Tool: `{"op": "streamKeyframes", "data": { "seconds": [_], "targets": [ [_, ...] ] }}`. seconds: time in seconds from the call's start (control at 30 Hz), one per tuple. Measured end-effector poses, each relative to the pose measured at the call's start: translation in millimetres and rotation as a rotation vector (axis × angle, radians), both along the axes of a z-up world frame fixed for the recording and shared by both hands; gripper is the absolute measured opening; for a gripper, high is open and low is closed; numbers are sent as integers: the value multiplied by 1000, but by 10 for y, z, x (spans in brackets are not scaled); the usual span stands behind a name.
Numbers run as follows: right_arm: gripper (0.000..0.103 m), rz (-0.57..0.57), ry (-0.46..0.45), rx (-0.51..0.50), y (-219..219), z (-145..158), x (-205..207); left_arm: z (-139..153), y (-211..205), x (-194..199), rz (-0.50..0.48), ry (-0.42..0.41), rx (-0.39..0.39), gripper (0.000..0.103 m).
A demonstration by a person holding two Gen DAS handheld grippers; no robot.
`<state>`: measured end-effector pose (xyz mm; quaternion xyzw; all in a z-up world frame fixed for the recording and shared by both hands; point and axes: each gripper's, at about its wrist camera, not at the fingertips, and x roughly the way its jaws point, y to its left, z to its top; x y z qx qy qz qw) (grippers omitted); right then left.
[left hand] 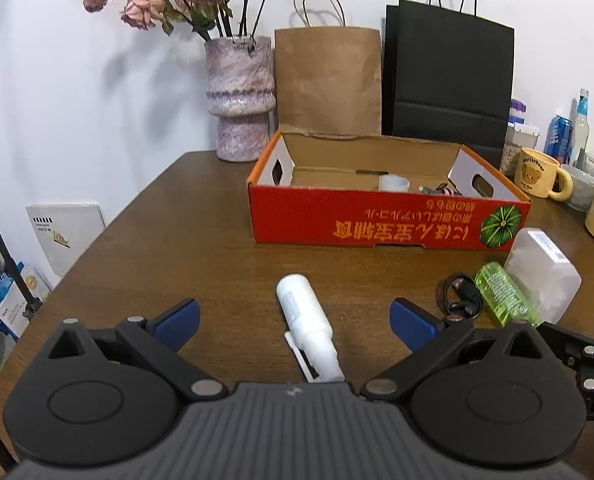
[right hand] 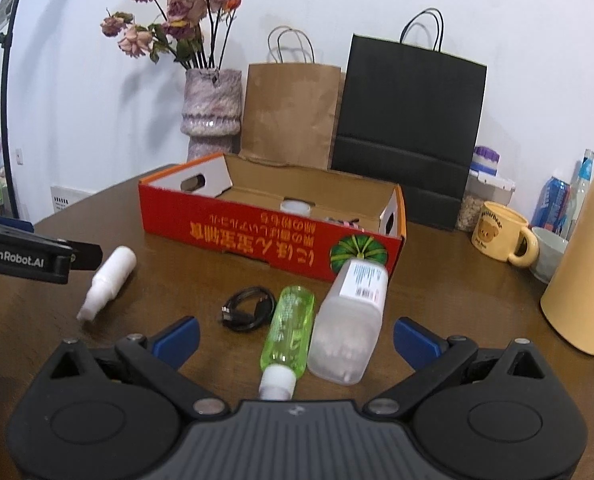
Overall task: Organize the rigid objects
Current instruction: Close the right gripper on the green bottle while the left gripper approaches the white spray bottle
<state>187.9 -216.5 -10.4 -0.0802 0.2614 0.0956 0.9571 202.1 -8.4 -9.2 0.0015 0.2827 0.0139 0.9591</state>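
Left wrist view: left gripper [left hand: 295, 320] spread wide, empty, low over the near edge of the table [left hand: 177, 220].
Red box [left hand: 389, 216]: open-topped, toward the far edge, printing upside down; holds a pale round cup [left hand: 393, 183] and some small dark bits, too small to tell.
Frosted container [right hand: 351, 320]: on its side, near the box's right front corner.
Green bottle [right hand: 289, 330]: lying just beside the container, white cap toward the camera.
White spray bottle [left hand: 307, 324]: lying between the left fingers, apart from both.
Black cable [right hand: 249, 307]: coiled, just left of the green bottle.
Right gripper [right hand: 295, 338]: spread, empty; bottle and container between its fingers.
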Motion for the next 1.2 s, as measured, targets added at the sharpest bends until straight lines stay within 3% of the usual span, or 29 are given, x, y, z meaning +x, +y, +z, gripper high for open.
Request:
{"op": "streamKeyframes", "data": {
  "seconds": [0.4,0.57,0.63,0.77,0.9,1.2],
  "targets": [
    [101,-21,29,13,-28,-166,43,-183,62,55,25,19,-13,103],
    [81,-1,44,40,-2,-210,122,-195,71,52,20,11,-18,103],
    [66,17,40,48,26,-208,146,-198,79,56,18,13,-23,103],
    [59,33,30,45,103,-197,216,-198,92,55,16,13,-30,103],
    [45,31,50,37,155,-220,325,-197,105,53,20,14,-36,103],
    [39,14,97,38,153,-309,510,-186,116,34,19,10,-43,103]
  ]
}}
